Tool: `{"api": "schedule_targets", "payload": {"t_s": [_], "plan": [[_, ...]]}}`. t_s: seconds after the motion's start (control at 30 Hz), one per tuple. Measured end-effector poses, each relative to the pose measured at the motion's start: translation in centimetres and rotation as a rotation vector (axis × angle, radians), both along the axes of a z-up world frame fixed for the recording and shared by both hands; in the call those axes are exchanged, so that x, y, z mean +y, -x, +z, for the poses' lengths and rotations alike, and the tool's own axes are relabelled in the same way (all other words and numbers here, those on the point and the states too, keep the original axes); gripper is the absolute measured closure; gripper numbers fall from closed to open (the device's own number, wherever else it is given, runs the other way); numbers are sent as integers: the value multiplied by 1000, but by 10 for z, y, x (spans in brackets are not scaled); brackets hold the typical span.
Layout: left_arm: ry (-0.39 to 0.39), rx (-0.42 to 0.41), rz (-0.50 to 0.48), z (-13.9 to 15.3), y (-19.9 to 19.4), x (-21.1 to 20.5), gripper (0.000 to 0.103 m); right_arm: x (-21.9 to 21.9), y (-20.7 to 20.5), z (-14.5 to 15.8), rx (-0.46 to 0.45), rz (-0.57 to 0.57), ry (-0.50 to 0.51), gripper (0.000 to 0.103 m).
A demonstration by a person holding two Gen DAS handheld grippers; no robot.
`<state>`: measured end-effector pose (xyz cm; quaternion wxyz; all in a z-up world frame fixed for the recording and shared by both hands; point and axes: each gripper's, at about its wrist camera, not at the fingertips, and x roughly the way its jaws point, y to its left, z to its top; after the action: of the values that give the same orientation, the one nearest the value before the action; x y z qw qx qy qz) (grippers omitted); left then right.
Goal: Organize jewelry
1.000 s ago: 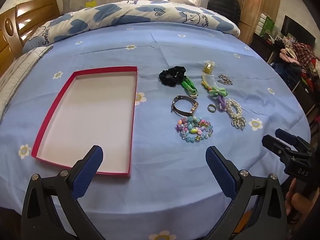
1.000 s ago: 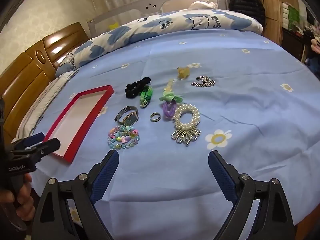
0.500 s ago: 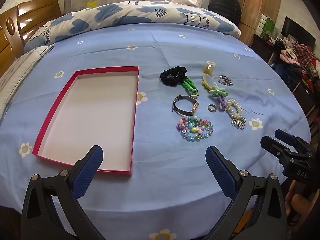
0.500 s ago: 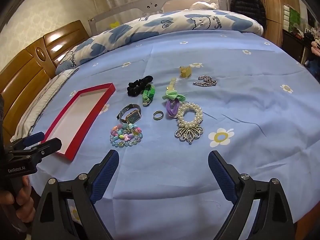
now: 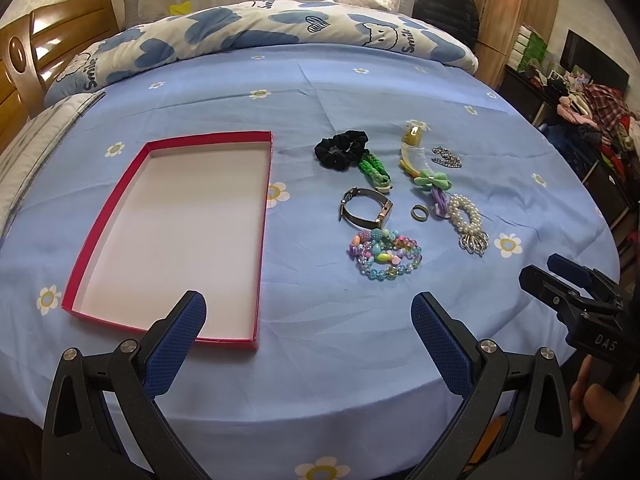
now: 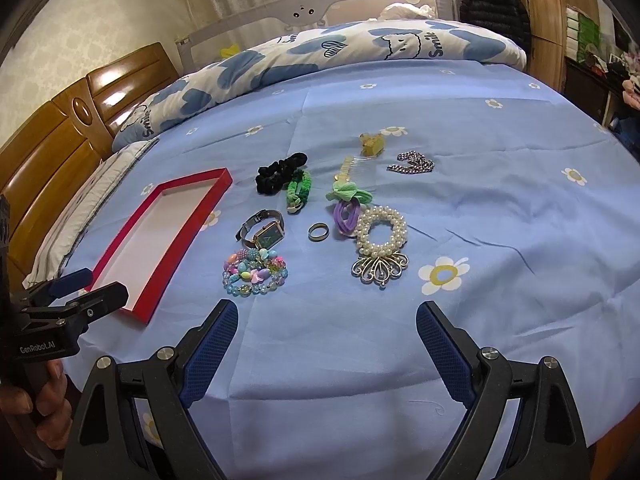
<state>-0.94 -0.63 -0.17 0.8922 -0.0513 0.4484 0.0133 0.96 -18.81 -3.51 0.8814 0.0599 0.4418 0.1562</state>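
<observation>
A shallow red box (image 5: 264, 240) with a white inside lies empty on the blue bedsheet, also in the right wrist view (image 6: 156, 300). To its right lie jewelry pieces: a black scrunchie (image 5: 340, 150), a green braided band (image 5: 374, 170), a watch (image 5: 366, 208), a ring (image 5: 420, 213), a colourful bead bracelet (image 5: 384, 254), a pearl bracelet (image 5: 464, 212), a silver chain (image 5: 446, 158) and a comb clip (image 5: 416, 148). My left gripper (image 5: 308, 320) is open and empty, near the bed's front edge. My right gripper (image 6: 326, 320) is open and empty, just short of the bead bracelet (image 6: 254, 274) and pearl bracelet (image 6: 380, 230).
A folded blue-and-white duvet (image 5: 256, 40) lies along the far side of the bed. A wooden headboard (image 6: 60, 128) stands at the left. A wardrobe (image 5: 516, 12) and cluttered shelves (image 5: 592, 108) stand at the right.
Both grippers have moved slightly forward toward the bed, so the box and jewelry sit a little lower and nearer in view. Both stay open and empty.
</observation>
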Motion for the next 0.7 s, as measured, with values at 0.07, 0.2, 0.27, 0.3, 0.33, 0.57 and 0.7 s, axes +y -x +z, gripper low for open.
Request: {"api": "schedule_targets", "payload": {"t_s": [0.07,0.2,0.27,0.3,0.33,0.57,0.7], "plan": [[3,1,-1,0,0,0,0,0,0,0,1,1,-1,11],[1,-3,-1,1,0,0,0,-3,-1,1,-2,2,-3,11],[1,-3,-2,1,0,0,0,-3,-1,3,-5,4,-4,11],[1,-3,-2,1,0,0,0,-3,0,3,-5,4,-3,11],[1,-4,-3,2,0,0,0,-3,0,4,-6,5,-3,11],[0,-5,-4,2,0,-4,0,-3,-3,3,-8,5,-3,11],[-3,-7,-4,3,-1,-6,0,-3,-2,4,-9,6,-4,11]]}}
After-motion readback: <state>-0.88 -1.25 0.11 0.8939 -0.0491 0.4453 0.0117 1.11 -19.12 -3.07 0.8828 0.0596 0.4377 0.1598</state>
